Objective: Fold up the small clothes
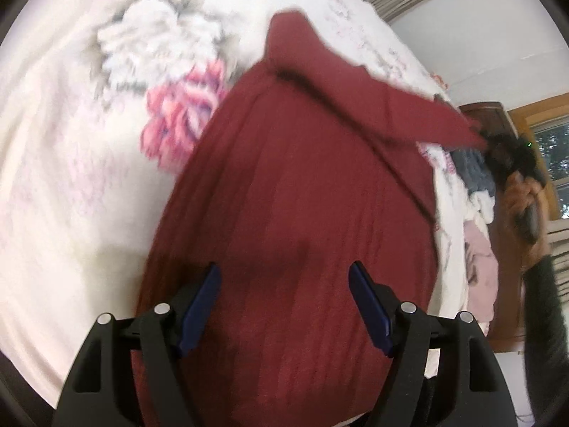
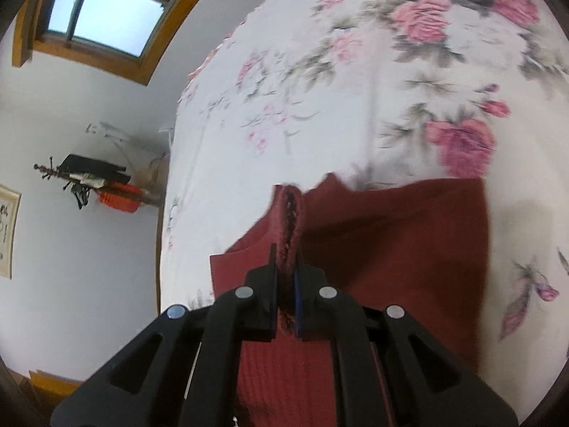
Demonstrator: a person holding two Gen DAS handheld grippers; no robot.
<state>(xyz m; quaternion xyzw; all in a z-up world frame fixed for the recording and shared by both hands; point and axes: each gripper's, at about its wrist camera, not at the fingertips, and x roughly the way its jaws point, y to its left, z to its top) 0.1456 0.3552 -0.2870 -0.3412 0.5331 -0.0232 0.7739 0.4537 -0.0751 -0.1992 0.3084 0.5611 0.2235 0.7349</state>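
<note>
Left gripper (image 1: 284,306) nearest lens, jaws spread wide, holding nothing, poised over red knit garment (image 1: 291,195). Right gripper (image 2: 284,284) clamped tight on garment's edge (image 2: 290,220), fold of fabric pinched between fingers. Garment spread on floral bedsheet (image 2: 355,71), one corner lifted toward right gripper. Heap of other clothes (image 1: 476,192) near bed edge. Window (image 2: 103,7) beyond.

Both wrist views look down close over the red garment (image 1: 291,213) (shared); floral bedsheet (image 2: 355,71) beyond.
</note>
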